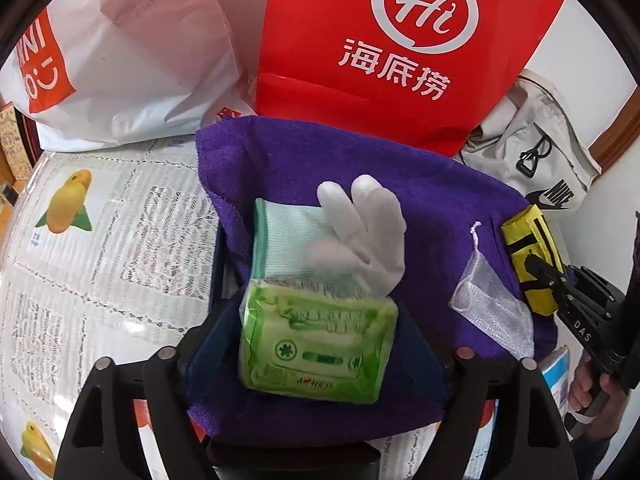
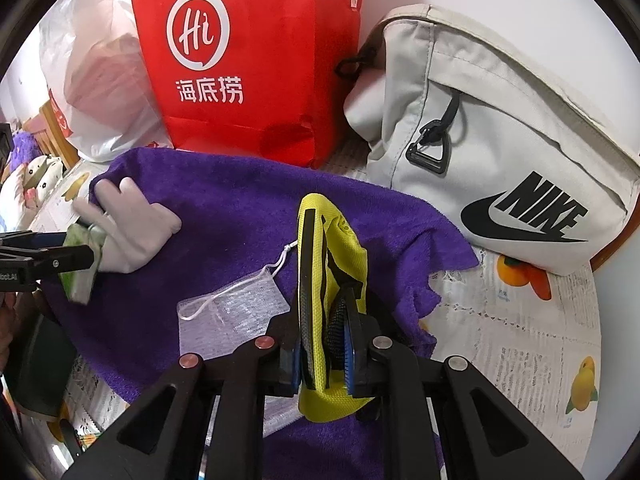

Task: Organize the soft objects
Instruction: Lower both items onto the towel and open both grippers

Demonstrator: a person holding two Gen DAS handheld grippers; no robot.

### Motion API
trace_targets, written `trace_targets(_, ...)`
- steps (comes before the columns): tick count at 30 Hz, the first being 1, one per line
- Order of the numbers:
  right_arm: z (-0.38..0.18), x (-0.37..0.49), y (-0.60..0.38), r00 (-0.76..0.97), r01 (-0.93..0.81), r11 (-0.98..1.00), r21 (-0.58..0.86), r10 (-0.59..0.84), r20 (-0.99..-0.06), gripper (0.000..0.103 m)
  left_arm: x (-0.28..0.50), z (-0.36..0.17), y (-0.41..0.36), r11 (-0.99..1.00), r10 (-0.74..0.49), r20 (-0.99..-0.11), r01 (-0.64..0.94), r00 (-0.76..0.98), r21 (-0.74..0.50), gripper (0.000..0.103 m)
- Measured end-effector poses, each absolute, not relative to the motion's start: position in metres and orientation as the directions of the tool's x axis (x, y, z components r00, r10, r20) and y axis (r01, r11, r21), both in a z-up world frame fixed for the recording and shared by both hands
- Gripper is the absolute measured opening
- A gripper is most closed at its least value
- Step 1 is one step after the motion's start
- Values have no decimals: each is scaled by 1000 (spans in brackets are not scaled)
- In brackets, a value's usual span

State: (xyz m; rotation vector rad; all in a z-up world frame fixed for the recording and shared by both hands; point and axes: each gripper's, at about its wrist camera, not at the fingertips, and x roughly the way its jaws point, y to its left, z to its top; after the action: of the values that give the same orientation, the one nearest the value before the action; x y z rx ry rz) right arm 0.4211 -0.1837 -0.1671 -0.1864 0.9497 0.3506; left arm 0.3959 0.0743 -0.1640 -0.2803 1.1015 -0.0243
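The left gripper (image 1: 320, 320) fingers stand open around a green tissue pack (image 1: 316, 344). The right gripper (image 2: 324, 320) fingers grip a yellow fabric pouch (image 2: 320, 272) over the purple towel (image 2: 224, 208).

We see a purple towel (image 1: 360, 168) under a green printed tissue pack (image 1: 316, 344), a white glove (image 1: 372, 220), a clear mesh pouch (image 1: 492, 312) and a yellow pouch (image 2: 320, 320) trimmed in black. Behind stand a red bag (image 1: 400, 40) with white lettering, a white plastic bag (image 1: 132, 60) with a red panel, and a pale grey backpack (image 2: 500, 120) with a black logo. The counter (image 1: 100, 260) cover is white lace with yellow fruit.
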Motion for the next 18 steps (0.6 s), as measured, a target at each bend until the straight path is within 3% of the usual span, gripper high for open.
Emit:
trace_targets(2, -166, 421, -184, 534, -367, 930, 0, 211, -819, 32, 395, -163, 74, 962, -165, -876, -121, 454, -244, 85)
trace_targets(4, -163, 419, -183, 540, -373, 928, 6, 222, -812, 61, 393, -161, 74, 960, -169, -875, -123, 454, -250, 86)
trace_targets(5, -161, 416, -183, 550, -376, 927, 5, 227, -804, 64, 393, -160, 75, 957, -175, -873, -129, 455, -259, 86)
trace_targets(18, -123, 362, -191, 623, -331, 942, 55, 262, -737, 66, 342, -120, 91, 946, -170, -816, -140, 552, -291, 86)
